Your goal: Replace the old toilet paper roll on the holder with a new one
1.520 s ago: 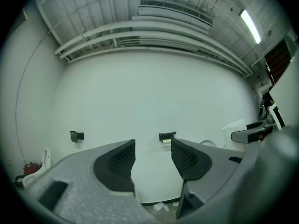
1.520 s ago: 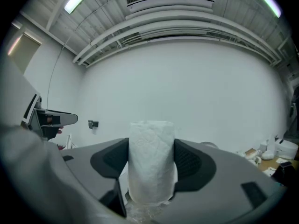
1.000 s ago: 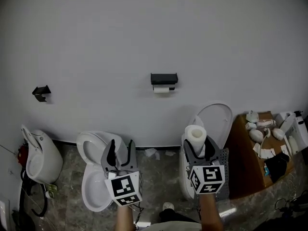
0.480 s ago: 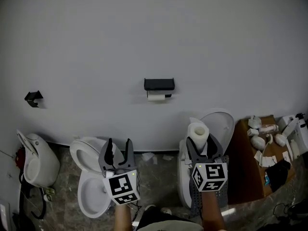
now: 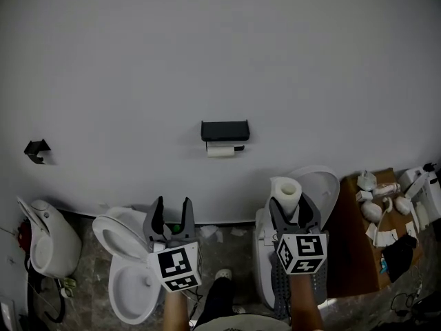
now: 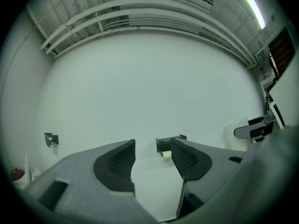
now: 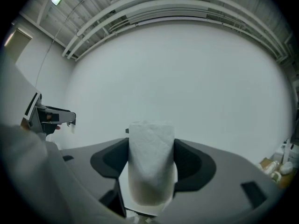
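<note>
Right gripper (image 5: 289, 214) is clamping a roll (image 5: 285, 192) upright; left gripper (image 5: 172, 216) is gaping wide, holder (image 5: 224, 130) ahead of both

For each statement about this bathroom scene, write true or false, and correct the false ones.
1. The right gripper holds a new toilet paper roll upright between its jaws. True.
2. The left gripper is clamped on the old roll. False: its jaws stand apart with nothing between them, and the old roll is far off on the wall.
3. The black holder on the wall is bare. False: the white old roll hangs under it.
4. A brown table with small items on it stands at the right of the head view. True.
</note>
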A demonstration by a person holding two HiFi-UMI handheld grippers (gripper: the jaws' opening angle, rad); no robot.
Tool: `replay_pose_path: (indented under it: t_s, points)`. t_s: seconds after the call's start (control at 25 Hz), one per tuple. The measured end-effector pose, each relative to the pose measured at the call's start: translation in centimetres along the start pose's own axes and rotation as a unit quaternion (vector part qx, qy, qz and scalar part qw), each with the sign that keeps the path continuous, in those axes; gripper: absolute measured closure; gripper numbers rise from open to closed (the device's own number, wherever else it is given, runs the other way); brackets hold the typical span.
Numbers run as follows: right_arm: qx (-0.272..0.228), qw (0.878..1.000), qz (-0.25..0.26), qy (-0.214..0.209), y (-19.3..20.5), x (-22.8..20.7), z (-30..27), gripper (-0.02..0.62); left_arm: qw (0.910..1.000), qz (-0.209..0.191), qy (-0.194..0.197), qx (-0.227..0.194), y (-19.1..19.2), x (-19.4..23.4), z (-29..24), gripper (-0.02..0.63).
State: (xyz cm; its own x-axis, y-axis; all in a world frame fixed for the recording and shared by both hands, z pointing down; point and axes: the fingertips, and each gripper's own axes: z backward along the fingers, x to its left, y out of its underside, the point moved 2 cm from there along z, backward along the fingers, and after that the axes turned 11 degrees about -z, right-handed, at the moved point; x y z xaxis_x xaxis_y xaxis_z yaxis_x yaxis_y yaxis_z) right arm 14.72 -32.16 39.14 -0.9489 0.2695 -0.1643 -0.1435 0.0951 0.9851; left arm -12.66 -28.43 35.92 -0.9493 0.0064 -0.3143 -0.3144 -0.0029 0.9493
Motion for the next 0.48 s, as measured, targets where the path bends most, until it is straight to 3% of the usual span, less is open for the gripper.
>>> replay_pose_path:
  t_s: [0.48]
  points:
    - [-0.017,0.999,0.001,0.032,-2.1,-1.3,-10.9,0.313,0.9990,-0.010,0.039,-0.020,-0.3,1.6,-12.7,0.387]
